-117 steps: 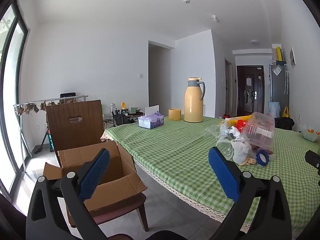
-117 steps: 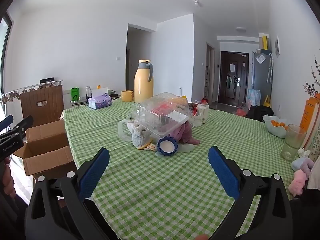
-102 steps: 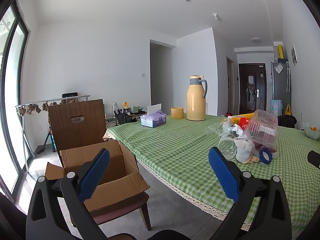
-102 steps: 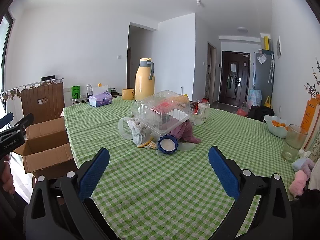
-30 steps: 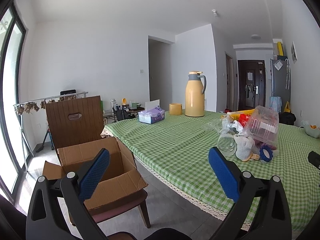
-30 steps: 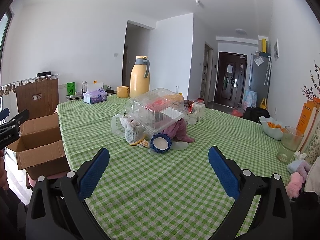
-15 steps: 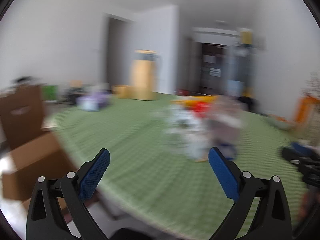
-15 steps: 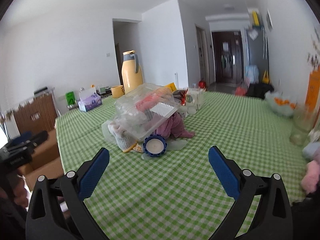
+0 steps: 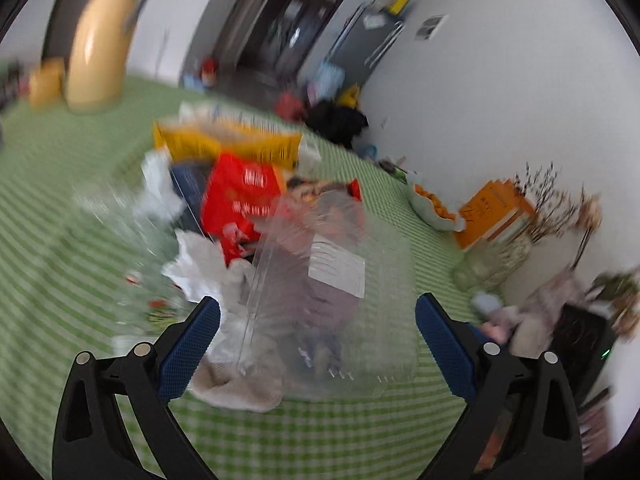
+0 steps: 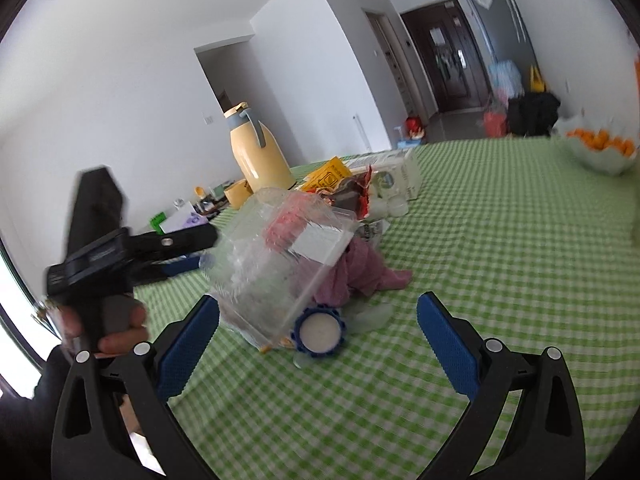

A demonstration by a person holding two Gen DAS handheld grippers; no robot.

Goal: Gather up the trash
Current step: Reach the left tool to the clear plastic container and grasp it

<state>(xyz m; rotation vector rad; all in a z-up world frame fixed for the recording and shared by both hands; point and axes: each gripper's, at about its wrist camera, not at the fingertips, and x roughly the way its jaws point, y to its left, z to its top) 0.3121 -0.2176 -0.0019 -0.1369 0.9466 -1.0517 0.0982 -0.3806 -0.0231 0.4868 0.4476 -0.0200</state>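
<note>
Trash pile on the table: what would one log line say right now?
left tool: open, at clear plastic box | right tool: open, facing blue lid | trash pile: on green checked tablecloth, nothing gripped

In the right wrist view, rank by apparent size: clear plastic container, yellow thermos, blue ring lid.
1. Clear plastic container, though it is nearest the camera.
2. Yellow thermos, farther back, so true size is unsure.
3. Blue ring lid.

Clear plastic container tilted atop trash pile; blue-rimmed lid beside.
</note>
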